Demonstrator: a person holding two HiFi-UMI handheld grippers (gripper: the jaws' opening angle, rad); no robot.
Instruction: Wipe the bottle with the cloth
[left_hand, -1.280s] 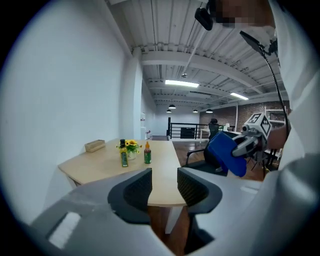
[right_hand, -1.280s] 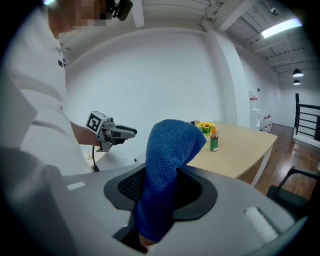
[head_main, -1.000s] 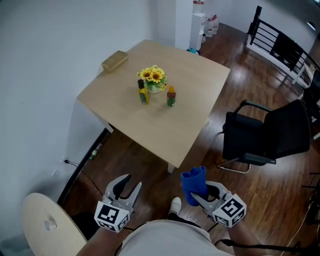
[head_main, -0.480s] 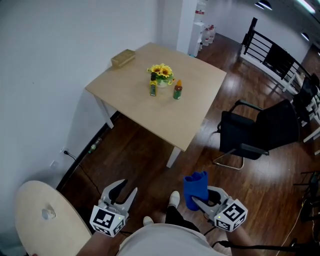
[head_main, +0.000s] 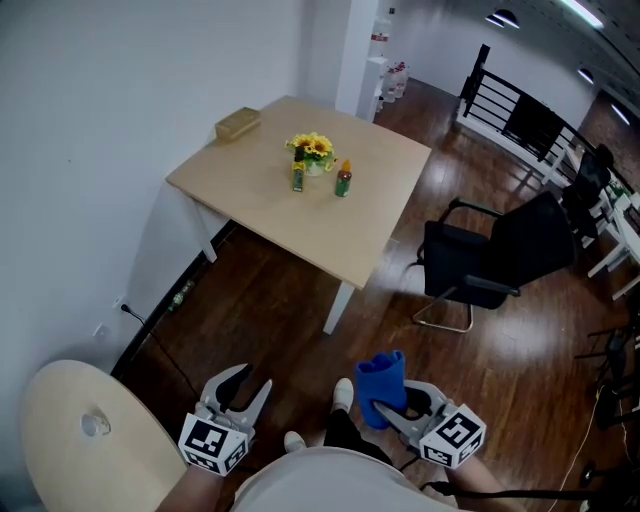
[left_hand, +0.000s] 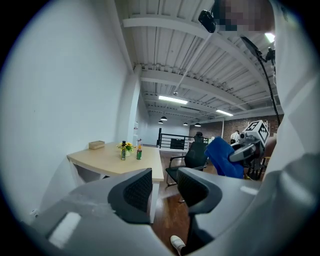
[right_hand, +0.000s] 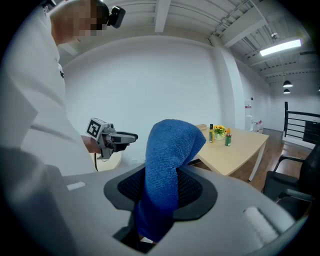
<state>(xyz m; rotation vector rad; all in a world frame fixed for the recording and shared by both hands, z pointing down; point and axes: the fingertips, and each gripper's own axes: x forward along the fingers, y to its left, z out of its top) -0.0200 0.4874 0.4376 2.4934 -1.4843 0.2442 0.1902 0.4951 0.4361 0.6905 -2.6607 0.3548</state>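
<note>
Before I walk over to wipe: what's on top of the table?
A dark bottle, an orange-capped bottle, yellow flowers and a tan box. The flowers cover whatever lies behind.

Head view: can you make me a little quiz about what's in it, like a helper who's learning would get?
1. True or false: the right gripper is shut on the blue cloth.
2. Pick one. The jaws of the left gripper are:
A) apart, with nothing between them
B) shut on a bottle
C) shut on a flower
3. Fill the gap: the green bottle stands on the ____, near the yellow flowers.

Key
1. True
2. A
3. table
</note>
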